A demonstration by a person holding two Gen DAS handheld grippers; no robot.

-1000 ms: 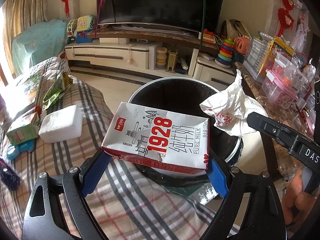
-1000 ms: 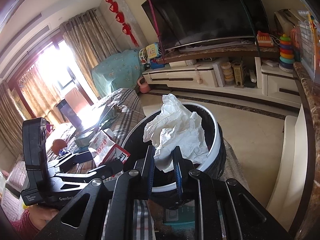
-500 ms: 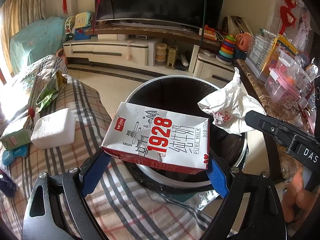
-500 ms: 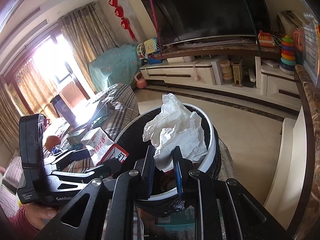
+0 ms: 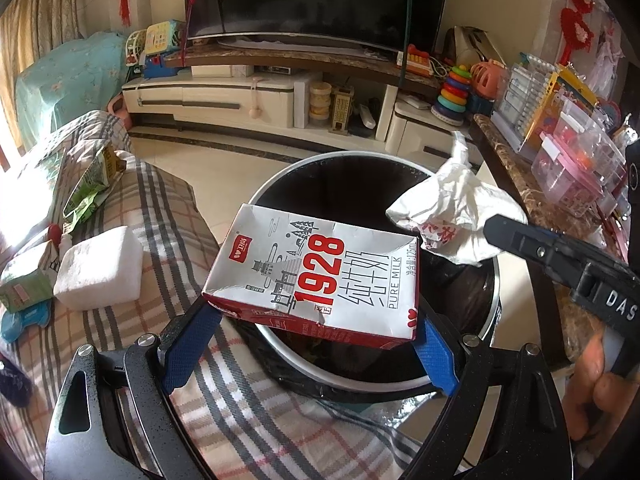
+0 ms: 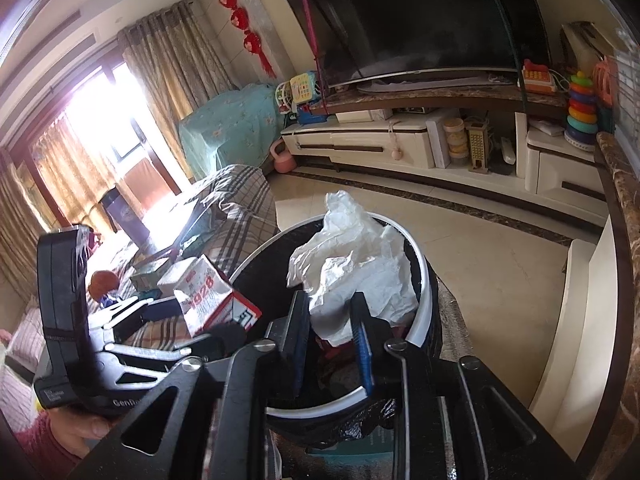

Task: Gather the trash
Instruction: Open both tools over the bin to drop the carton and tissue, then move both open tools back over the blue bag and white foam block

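A: Living room, plaid couch (image 5: 168,216) beside the trash bin (image 5: 494,280). Left gripper (image 5: 316,330) pinches the milk carton (image 5: 320,276) over the bin's near rim; right gripper (image 6: 330,334) pinches crumpled paper (image 6: 356,268) above the bin mouth.

B: Risks?

A: Carton's long axis runs across the rim, printed face up. Released now, it could catch the rim and drop outside.

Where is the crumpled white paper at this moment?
The crumpled white paper is clamped in the right claw, over the black trash bin, to the right of the milk carton in the left-wrist view.
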